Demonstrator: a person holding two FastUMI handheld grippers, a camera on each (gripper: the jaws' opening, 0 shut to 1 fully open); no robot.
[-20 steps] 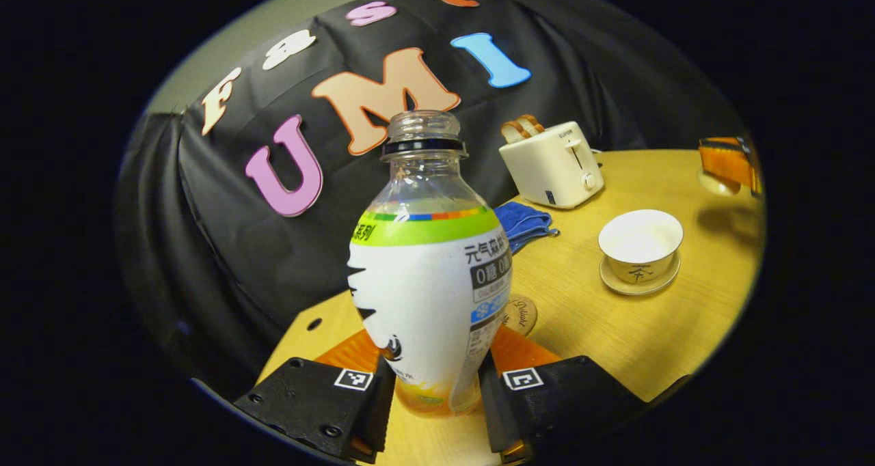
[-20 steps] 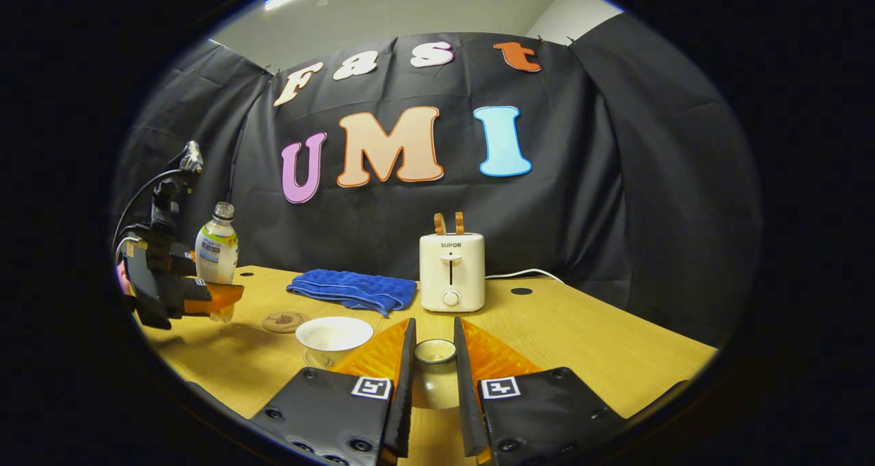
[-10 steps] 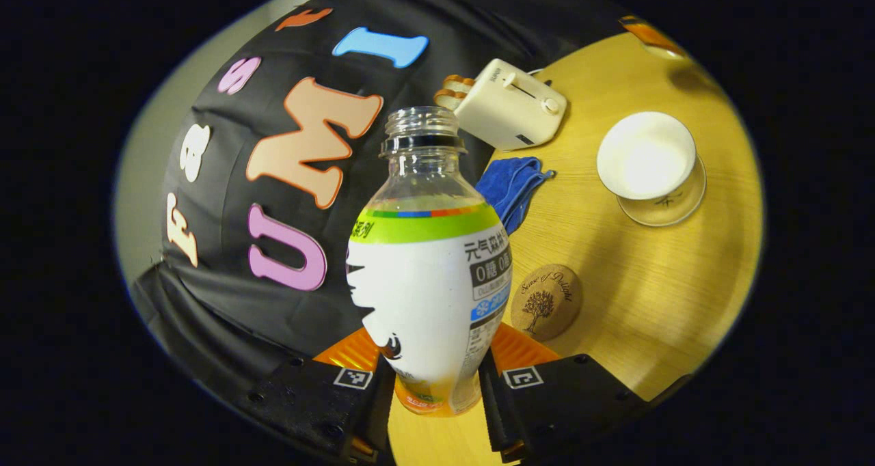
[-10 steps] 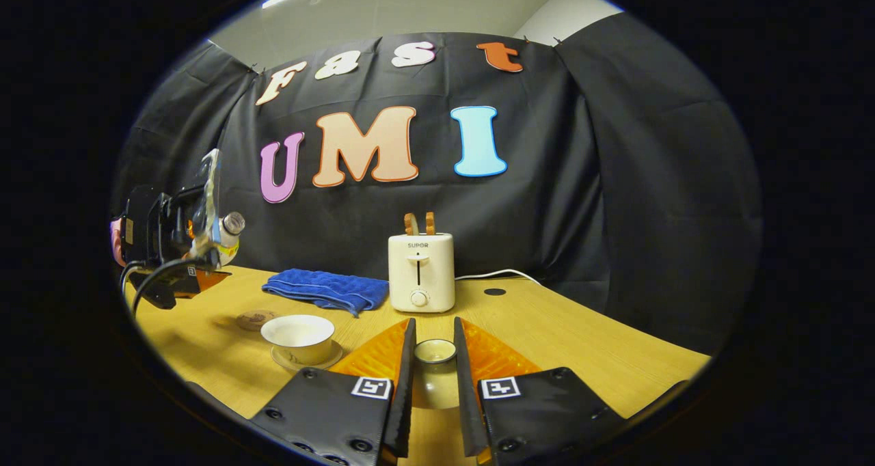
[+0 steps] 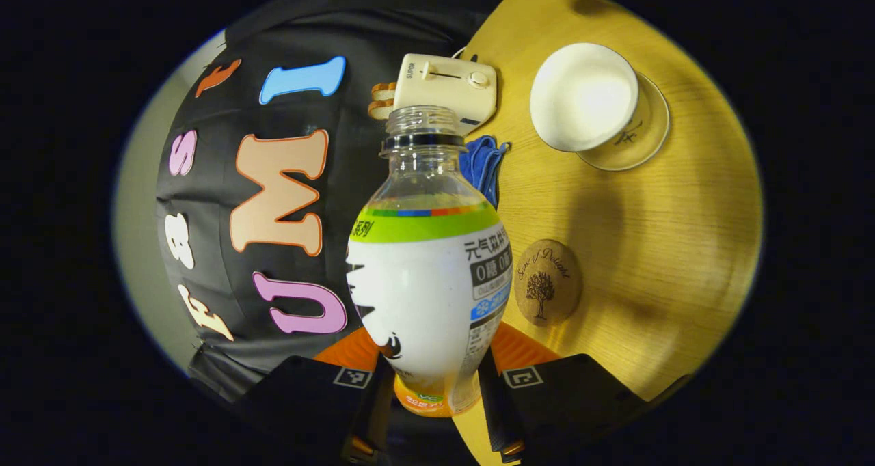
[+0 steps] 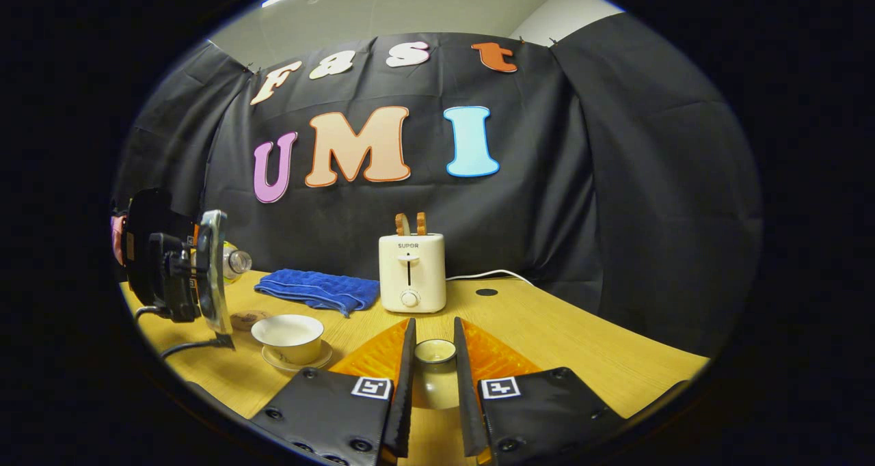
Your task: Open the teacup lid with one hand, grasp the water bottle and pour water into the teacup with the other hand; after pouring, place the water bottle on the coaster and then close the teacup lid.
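In the right gripper view the bottle (image 6: pixel 236 261) is mostly hidden behind the left gripper (image 6: pixel 205 275), its body and the hand holding it; just the capless neck pokes out, pointing sideways toward the towel (image 6: pixel 318 290). So its long axis lies about level, above the surface (image 6: pixel 581 343) and higher than the cup (image 6: pixel 288 338). In the left gripper view, the left gripper (image 5: pixel 434 394) pinches the bottle (image 5: pixel 427 268) low on its body; its base is cut off between the fingers. The open cup (image 5: pixel 586 98) on its saucer (image 5: pixel 639 145) and the coaster (image 5: pixel 547 282) lie beyond. The right gripper (image 6: pixel 435 377) clamps the lid (image 6: pixel 435 374), partly hidden between its fingers, near the toaster (image 6: pixel 411 272).
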